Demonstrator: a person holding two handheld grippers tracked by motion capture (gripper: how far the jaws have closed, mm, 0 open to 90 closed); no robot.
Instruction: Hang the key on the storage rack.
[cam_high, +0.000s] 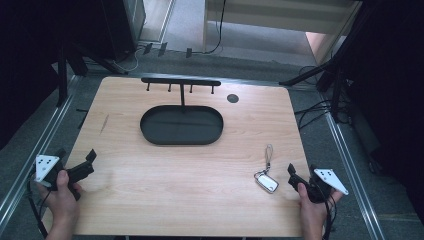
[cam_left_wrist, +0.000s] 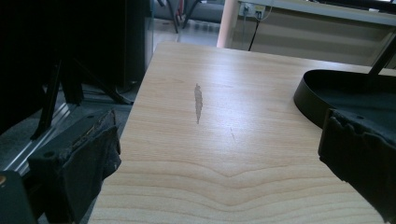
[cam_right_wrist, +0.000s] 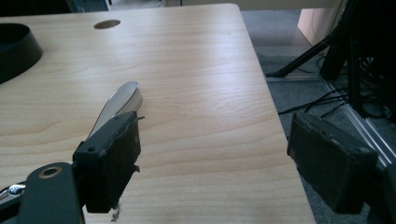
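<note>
A light wooden table (cam_high: 200, 185) is seen. A black oval tray (cam_high: 181, 125) with a hook rack is set well ahead of both grippers. A key fob (cam_high: 267, 182) lies just left of the right gripper (cam_high: 295, 176).

black tongs (cam_high: 91, 159), grey three-cornered plates, trailing cables

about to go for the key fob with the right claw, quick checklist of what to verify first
1. Right claw open: ok, jaws wide apart.
2. Right claw holds nothing: ok.
3. Key fob free to grasp: ok, it lies flat on the table just left of the claw, strap stretched toward the tray.
4. Left claw out of the way: ok, open at the far left edge.
5. Hook rack bare: ok.
6. Fob's weight: cannot tell.
</note>
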